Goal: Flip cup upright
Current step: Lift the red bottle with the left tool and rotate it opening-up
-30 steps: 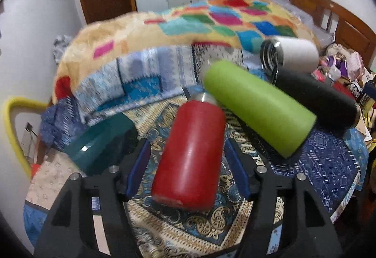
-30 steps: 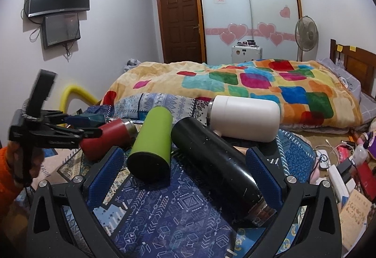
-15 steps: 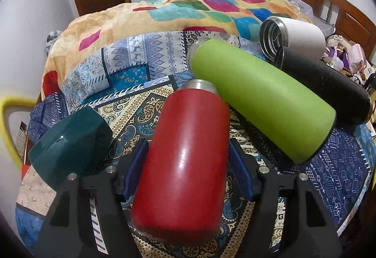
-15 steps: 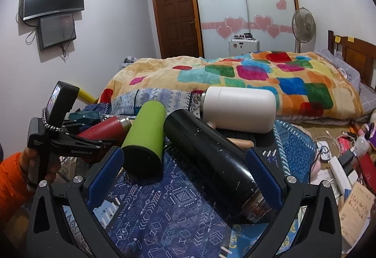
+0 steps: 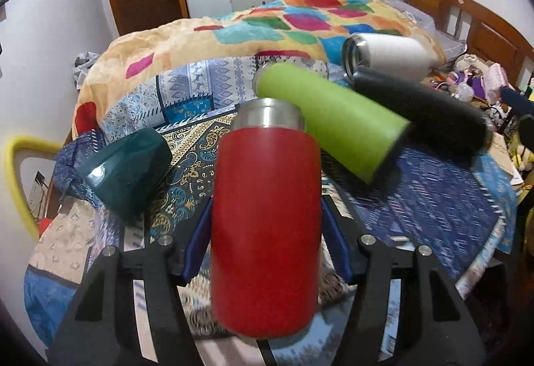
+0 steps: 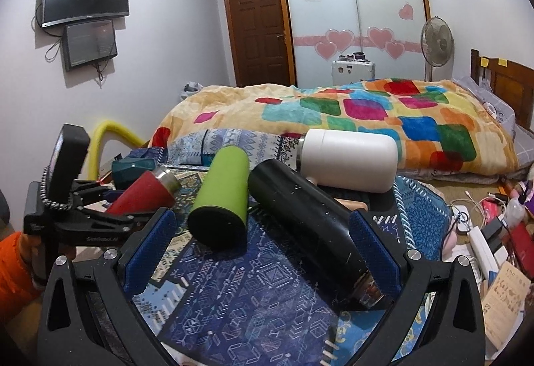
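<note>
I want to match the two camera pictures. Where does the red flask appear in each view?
Left wrist view: the red flask fills the lower centre, gripped between the blue pads of the left tool, steel neck pointing up.
Right wrist view: it is at the left edge, tilted, held off the cloth by that tool.
Shared landmark: the green flask lying beside it.

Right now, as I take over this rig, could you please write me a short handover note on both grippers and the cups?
Left gripper: shut on the red cup, lifted and tilted, steel mouth pointing up and away.
Right gripper: open, holding nothing, its fingers straddling the black cup.
Green cup, black cup, white cup and dark teal cup lie on their sides on the patterned cloth.
Done: red cup gripped and raised.
Left: stand it upright, release; then the others.
</note>
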Demonstrator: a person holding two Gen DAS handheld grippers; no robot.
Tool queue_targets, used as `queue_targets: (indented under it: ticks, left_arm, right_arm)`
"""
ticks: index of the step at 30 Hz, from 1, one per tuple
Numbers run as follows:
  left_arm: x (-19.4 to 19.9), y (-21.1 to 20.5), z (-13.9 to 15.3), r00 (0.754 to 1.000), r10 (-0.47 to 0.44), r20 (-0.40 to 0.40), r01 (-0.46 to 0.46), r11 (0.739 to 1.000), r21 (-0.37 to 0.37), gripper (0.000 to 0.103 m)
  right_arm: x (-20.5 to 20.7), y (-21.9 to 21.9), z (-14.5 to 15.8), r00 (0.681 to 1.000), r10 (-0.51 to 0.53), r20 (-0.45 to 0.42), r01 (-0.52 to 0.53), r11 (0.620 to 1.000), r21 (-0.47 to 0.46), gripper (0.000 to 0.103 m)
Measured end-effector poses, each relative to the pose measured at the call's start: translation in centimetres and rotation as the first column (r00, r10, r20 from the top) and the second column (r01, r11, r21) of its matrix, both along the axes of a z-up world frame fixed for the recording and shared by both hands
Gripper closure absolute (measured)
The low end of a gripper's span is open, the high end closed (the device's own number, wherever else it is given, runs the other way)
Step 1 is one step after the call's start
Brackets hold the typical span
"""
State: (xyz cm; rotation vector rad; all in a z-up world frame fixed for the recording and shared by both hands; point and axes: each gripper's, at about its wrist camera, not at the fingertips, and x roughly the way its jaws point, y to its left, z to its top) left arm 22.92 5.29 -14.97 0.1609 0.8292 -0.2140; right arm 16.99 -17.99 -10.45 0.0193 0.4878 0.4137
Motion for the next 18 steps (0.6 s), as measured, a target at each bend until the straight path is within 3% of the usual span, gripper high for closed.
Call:
queue_targets:
  ticks: [12,18]
  left_arm:
    - [-5.9,-2.7,5.2,0.994,-0.080,0.079,0.081,0.997,-0.002,0.041]
    - [-8.2,-4.6,5.3,0.989,-0.136,0.059,0.136,0.991,0.006,0.041]
  right_arm:
    - [-2.6,-0.1,2.0,0.998,0.016,0.056,-0.017,1.000,0.007,0.000]
    - [-3.5,-1.0,2.7,0.997,-0.002,0.074,0.001,1.000,0.018,0.000]
